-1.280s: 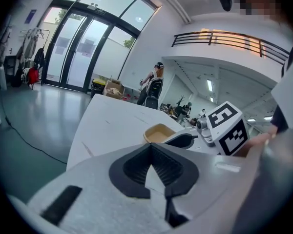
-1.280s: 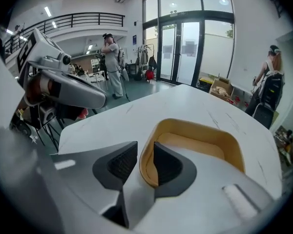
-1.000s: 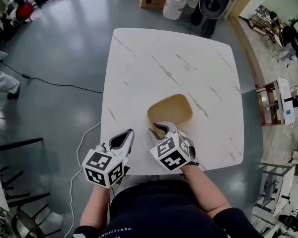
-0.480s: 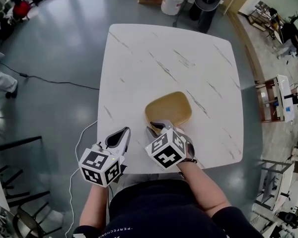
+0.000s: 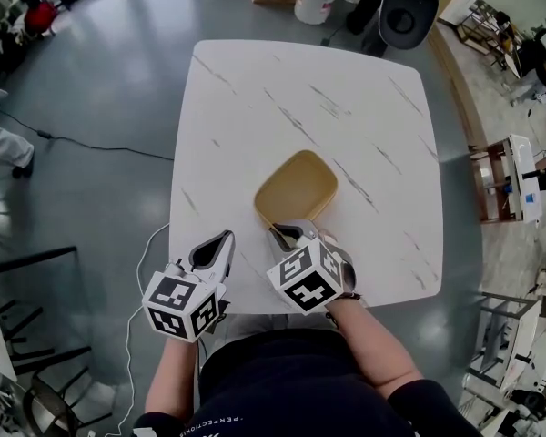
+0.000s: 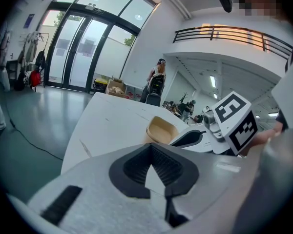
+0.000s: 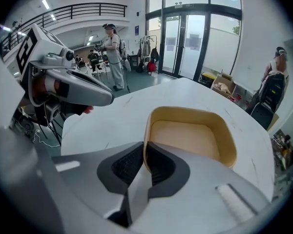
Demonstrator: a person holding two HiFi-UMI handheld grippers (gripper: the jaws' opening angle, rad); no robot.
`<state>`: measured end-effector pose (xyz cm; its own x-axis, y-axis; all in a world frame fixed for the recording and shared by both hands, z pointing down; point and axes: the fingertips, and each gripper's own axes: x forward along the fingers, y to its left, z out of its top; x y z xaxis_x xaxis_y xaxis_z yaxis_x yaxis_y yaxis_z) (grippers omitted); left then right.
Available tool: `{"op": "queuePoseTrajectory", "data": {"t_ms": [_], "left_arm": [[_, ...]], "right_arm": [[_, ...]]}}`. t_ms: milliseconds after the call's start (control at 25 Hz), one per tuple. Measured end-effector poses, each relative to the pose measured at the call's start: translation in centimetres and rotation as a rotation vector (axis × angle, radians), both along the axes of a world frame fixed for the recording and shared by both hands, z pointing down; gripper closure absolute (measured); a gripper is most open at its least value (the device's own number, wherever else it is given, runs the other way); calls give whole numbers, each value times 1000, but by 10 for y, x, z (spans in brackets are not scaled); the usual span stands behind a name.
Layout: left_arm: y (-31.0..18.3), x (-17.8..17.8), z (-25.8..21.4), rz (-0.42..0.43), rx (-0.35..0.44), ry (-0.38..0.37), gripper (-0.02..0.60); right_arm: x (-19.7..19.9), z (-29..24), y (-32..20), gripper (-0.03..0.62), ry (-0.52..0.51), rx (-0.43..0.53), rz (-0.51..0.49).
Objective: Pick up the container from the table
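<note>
Right gripper (image 5: 287, 233) (image 7: 144, 150): my jaws are closing on the near wall of the tan rounded-square plastic container (image 5: 296, 189) (image 7: 185, 138). One pad is inside the rim and the other outside, and both lie against the wall.
Container: it sits straight ahead of my right jaws, open side up. Its hollow stretches away from the pads and its far rim is well beyond them. It rests on the white marble-patterned table (image 5: 255, 89) (image 7: 112, 116).
Left gripper (image 5: 224, 238) (image 6: 150, 148): my jaws meet at the tips and hold nothing.
Container from my left jaws: it is ahead and off to the right (image 6: 161, 129), apart from them, with bare table top (image 6: 107, 126) between.
Grippers to each other: my right jaws are just to the right of my left jaws and a little further forward. The two are near but not touching.
Table under the jaws: both pairs of jaws hang over its near edge, and the dark-veined top runs away ahead of them.
</note>
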<state>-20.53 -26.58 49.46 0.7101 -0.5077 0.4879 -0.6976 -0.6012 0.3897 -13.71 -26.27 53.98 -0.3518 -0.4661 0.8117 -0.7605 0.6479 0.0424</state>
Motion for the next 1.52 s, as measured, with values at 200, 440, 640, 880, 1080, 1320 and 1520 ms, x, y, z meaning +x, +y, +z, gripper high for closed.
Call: {"op": "queuePoseTrajectory", "data": {"t_ms": [200,440,640,880,1080,1320,1520], "left_arm": [[9,14,-8,-11,23,-2,586],[25,41,-16,-21,56,-9,586],[43,66,-26,-23,70,5,586],[53,84,-44,-46,114,0,586],[56,92,-59,-61,176,-9,586],[59,96,-79,-103,210,31,586],[62,95,-93,-129,267,10,586]], "right_arm": [[13,-17,5,572,-37,57,1],[36,-37,19,571,-116,114,4],[52,-59,34,571,-187,152,5],[69,-91,52,571,-290,201,18],[79,-107,62,571,-374,224,34],[93,-126,69,572,-413,281,42],[96,-135,75,571,-454,297,46]]}}
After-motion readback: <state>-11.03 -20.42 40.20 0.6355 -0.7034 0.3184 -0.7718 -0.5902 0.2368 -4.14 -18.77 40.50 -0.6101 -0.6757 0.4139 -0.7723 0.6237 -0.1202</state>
